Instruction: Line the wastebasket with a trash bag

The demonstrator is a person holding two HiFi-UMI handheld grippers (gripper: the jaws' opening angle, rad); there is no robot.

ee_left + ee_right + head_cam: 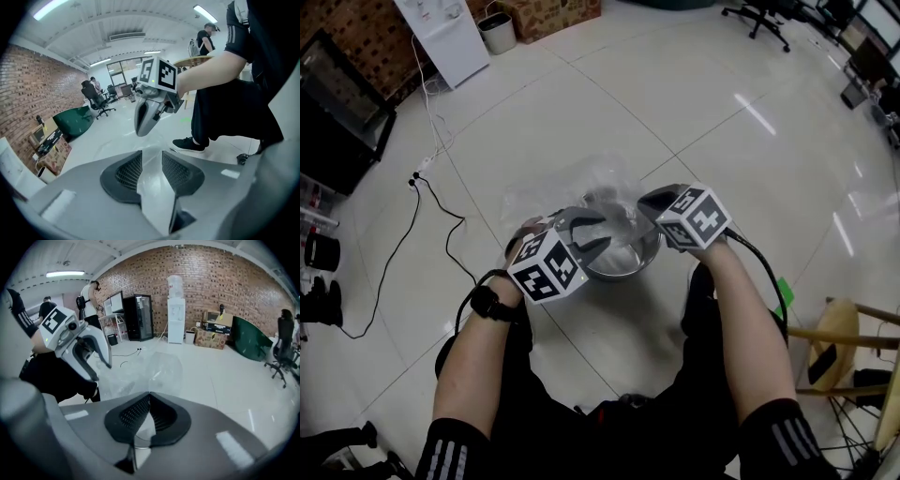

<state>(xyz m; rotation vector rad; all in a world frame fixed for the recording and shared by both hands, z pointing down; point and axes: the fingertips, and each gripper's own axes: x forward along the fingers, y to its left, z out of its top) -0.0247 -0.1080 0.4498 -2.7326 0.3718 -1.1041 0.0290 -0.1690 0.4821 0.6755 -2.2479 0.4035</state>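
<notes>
A shiny metal wastebasket stands on the tiled floor in front of my knees. A clear trash bag billows over and behind it. My right gripper is at the basket's far right rim. In the right gripper view its jaws meet at the tips on the clear bag film, which rises from them. My left gripper hovers at the basket's left rim with its fingers apart. In the left gripper view a gap shows between its pads, and I cannot make out any film pressed there.
A black cable runs across the floor at the left. A white water dispenser, a black cabinet and a cardboard box stand at the back. A wooden stool is close on my right.
</notes>
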